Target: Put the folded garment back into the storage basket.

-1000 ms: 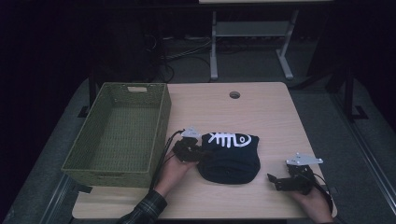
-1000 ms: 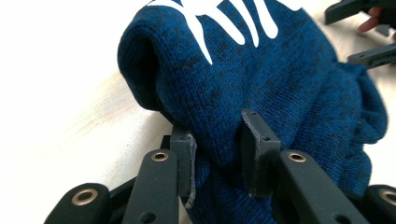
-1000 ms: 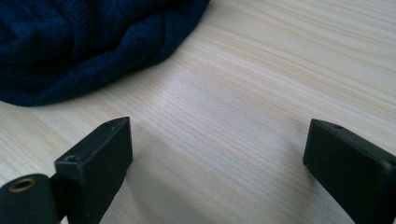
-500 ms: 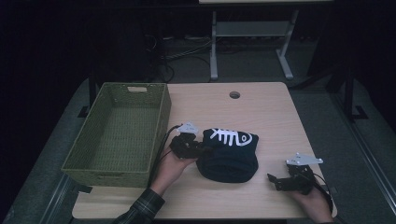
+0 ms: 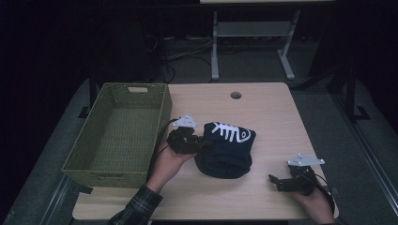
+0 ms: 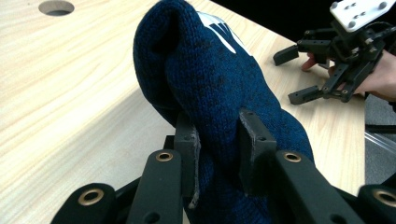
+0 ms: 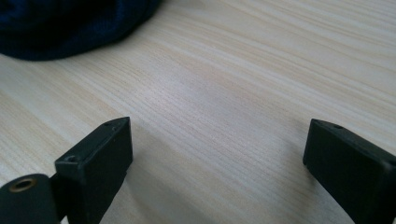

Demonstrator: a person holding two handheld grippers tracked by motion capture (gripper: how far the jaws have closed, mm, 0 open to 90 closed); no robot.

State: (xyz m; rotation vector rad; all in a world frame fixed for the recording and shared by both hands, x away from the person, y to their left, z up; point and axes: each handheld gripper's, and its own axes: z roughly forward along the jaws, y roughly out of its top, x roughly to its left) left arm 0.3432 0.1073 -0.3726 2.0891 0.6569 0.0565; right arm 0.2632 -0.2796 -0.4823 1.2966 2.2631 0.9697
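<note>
A folded dark blue knit garment (image 5: 227,151) with a white fishbone print lies on the middle of the wooden table (image 5: 274,122). My left gripper (image 5: 202,145) is at its left edge, shut on a thick fold of the knit. In the left gripper view, the pads of that gripper (image 6: 219,135) pinch the blue fabric (image 6: 210,70), which rises off the tabletop in a hump. My right gripper (image 5: 278,183) rests at the table's front right, open, nothing between its jaws. It is open in its own view (image 7: 217,149) too, above bare wood, with the garment's edge (image 7: 60,23) at top left.
A green woven basket (image 5: 162,117) stands at the table's left, just behind my left hand, with nothing inside. A round cable hole (image 5: 235,95) lies near the far edge. The right gripper (image 6: 292,74) shows beyond the garment in the left gripper view.
My left gripper has risen with the garment's left edge in it, so the knit is bunched higher and pulled slightly off the table. The right gripper has stayed where it was.
</note>
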